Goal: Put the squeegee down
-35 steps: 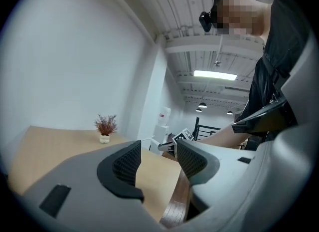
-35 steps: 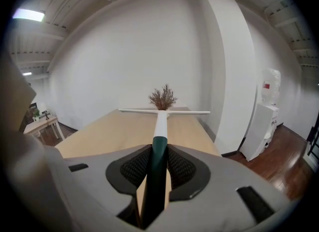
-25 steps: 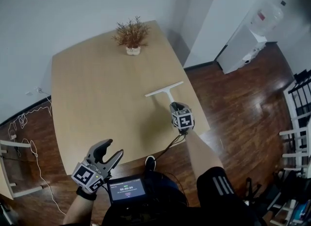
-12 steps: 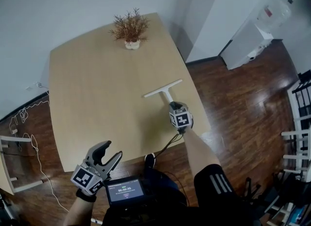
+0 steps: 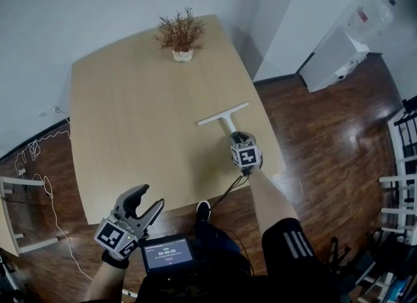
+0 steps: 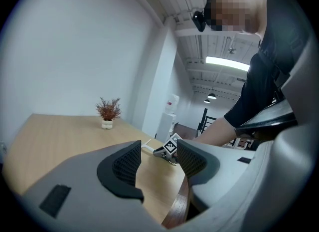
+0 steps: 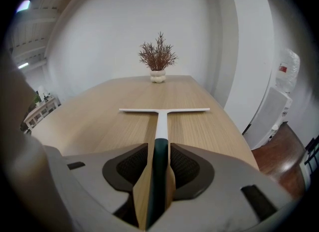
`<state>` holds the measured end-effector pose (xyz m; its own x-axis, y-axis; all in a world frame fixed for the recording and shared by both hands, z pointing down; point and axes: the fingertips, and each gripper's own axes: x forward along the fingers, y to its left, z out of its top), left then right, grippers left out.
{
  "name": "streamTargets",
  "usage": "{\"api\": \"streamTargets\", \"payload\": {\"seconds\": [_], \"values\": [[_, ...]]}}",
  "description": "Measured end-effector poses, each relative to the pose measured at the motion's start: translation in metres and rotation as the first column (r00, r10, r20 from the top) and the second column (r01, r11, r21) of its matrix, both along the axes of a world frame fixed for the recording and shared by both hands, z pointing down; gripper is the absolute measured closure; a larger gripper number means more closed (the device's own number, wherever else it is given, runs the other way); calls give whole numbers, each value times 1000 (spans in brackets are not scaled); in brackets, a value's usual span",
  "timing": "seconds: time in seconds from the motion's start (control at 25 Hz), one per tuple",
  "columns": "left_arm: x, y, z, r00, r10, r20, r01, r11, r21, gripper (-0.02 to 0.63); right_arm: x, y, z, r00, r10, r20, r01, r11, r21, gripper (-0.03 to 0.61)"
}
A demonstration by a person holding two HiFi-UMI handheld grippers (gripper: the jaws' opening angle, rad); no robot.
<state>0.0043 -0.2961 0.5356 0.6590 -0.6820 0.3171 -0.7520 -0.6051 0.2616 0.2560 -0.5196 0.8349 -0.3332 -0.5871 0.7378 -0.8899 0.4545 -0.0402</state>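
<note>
The squeegee (image 5: pixel 225 114) is white and T-shaped with a dark handle. It lies flat on the light wooden table (image 5: pixel 130 119) near the right edge, blade pointing away from me. My right gripper (image 5: pixel 234 137) is shut on the dark handle. In the right gripper view the squeegee (image 7: pixel 162 116) runs straight ahead from between the pads of my right gripper (image 7: pixel 160 163). My left gripper (image 5: pixel 150 199) hangs open and empty off the table's near edge. In the left gripper view, my left gripper (image 6: pixel 159 158) frames the right gripper's marker cube (image 6: pixel 171 147).
A small potted dry plant (image 5: pixel 180 34) stands at the table's far edge. A white water dispenser (image 5: pixel 339 51) is at the far right wall. Cables (image 5: pixel 39 165) trail on the dark wood floor at left. A screen device (image 5: pixel 168 254) sits at my waist.
The right gripper stays on the squeegee handle at the same spot on the table. The left gripper has not moved. Only my head view has shifted slightly.
</note>
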Motion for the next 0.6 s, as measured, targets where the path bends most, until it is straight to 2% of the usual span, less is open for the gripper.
{"api": "streamTargets", "payload": {"seconds": [0.16,0.28,0.44,0.6], "values": [[-13,12,-10,1000,-10,-4,10,1000,27,382,0,-5,-37,999,40,-13,-38,995,96,394],[-25,25,-25,1000,-13,-15,14,998,65,382,-8,-5,-89,997,59,47,-67,976,208,394],[-52,52,-50,999,-34,-30,38,991,126,382,-39,21,-163,989,-21,144,-27,945,325,394],[-84,88,-71,999,-39,-36,45,981,191,382,-68,76,-258,967,-89,237,-26,897,442,393]]}}
